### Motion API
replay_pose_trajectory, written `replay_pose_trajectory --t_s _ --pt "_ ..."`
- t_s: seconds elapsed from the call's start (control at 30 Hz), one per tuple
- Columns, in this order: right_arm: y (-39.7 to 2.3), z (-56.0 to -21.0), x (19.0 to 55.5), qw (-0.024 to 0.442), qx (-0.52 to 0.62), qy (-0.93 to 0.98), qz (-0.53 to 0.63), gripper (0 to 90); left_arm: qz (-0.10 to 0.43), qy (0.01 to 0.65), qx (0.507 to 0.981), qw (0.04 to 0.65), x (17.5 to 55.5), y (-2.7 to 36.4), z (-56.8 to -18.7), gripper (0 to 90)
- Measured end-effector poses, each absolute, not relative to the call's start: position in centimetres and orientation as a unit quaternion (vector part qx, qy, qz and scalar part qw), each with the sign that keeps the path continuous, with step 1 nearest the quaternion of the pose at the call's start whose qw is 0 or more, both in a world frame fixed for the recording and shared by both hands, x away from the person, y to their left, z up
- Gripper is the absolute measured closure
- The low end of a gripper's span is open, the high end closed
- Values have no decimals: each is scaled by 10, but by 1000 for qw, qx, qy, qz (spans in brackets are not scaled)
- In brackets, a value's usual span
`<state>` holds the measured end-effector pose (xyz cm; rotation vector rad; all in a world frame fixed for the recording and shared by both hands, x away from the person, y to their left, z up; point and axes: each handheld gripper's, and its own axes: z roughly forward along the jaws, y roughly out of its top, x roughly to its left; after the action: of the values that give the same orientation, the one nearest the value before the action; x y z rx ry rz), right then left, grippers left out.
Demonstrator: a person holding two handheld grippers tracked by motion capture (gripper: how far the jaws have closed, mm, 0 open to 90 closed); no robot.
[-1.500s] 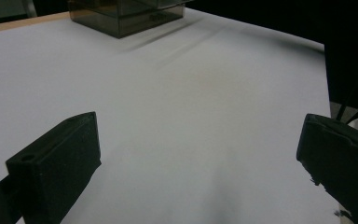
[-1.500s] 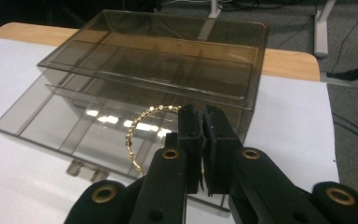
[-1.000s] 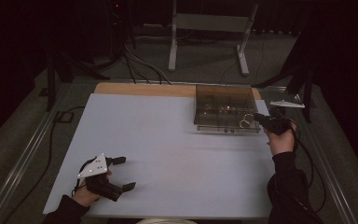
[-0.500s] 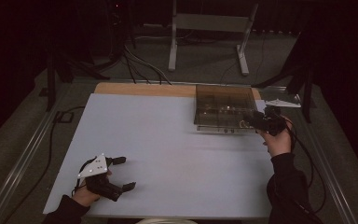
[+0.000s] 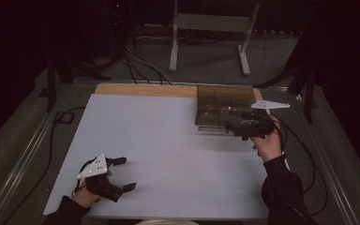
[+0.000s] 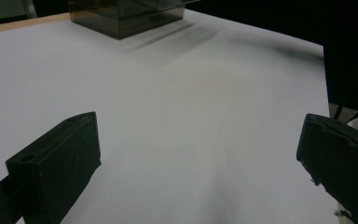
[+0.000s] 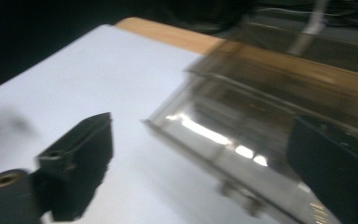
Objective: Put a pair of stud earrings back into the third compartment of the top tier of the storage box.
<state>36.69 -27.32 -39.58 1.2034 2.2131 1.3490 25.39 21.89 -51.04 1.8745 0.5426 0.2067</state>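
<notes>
A smoky see-through plastic box [image 5: 225,105] with several compartments stands at the table's far right. My right gripper [image 5: 236,128] hovers at its front edge, pointing left. In the right gripper view its jaws [image 7: 205,158] stand wide apart and have just been opening. Nothing is pinched between them, and the box wall [image 7: 242,135] lies just ahead, blurred. My left gripper [image 5: 125,174] rests near the front left of the table, open and empty. In the left gripper view [image 6: 198,158] bare white surface lies between its jaws, with the box [image 6: 126,16] far off.
The white tabletop [image 5: 159,140] has a wooden strip [image 5: 145,90] along its far edge. Cables [image 5: 304,154] trail off the right side. A metal stand [image 5: 206,37] and dark floor lie beyond the table.
The right gripper has moved left along the box's front and lifted slightly, and its jaws have gone from shut to wide apart. The left gripper has stayed put.
</notes>
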Motion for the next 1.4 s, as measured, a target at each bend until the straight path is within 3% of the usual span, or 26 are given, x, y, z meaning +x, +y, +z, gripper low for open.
replay_pose_trajectory --t_s 0.43,1.07,1.4 --pt "-233 -396 339 114 352 782 502 23 87 229 793 558 254 219 -510 5" --pt "-202 -456 315 75 313 810 490 0 88 230 792 559 253 220 -510 5" --pt "-213 -487 298 73 306 813 490 0 86 229 792 560 253 220 -510 5"
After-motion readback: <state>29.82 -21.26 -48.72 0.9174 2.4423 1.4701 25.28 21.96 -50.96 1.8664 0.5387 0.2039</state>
